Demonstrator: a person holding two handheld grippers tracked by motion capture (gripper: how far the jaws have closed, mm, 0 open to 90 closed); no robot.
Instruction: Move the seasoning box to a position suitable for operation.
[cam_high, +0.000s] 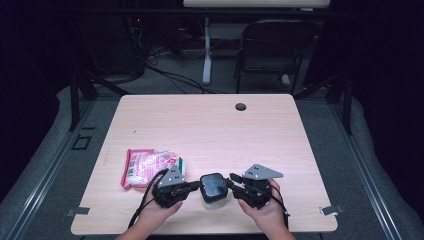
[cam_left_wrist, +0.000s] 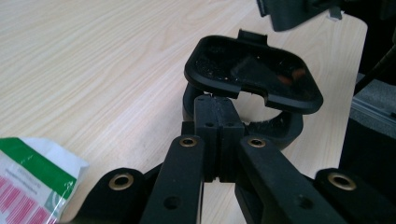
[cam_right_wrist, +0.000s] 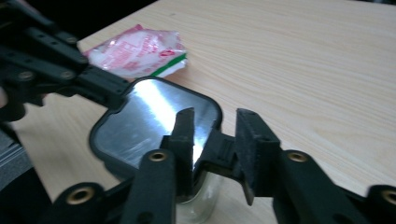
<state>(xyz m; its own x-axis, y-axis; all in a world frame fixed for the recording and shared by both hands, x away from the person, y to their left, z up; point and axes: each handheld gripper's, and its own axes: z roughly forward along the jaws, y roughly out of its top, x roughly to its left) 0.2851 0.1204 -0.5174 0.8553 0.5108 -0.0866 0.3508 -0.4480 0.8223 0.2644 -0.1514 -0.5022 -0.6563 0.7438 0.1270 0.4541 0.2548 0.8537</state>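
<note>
Item: small clear container (cam_high: 214, 200) at the table's (cam_high: 210, 125) near edge, lid (cam_high: 213, 186) half lifted; my left gripper (cam_high: 196, 186) pinches the rim, my right gripper (cam_high: 234, 181) stands apart around the lid's tab, full removal pending; snack packet (cam_high: 150, 166) untouched beside it.

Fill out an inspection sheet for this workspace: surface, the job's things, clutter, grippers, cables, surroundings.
Surface: light wood table, round hole near the far edge.
Job's things: clear jar with a black hinged lid, lid lifted in the left gripper view.
Clutter: pink, white and green packet left of the jar.
Grippers: left gripper shut on the lid's edge; right gripper fingers parted around the lid's tab, not pressing.
Cables: a black cable trails from the left gripper; more lie on the floor.
Surroundings: dark folding chair beyond the table.
</note>
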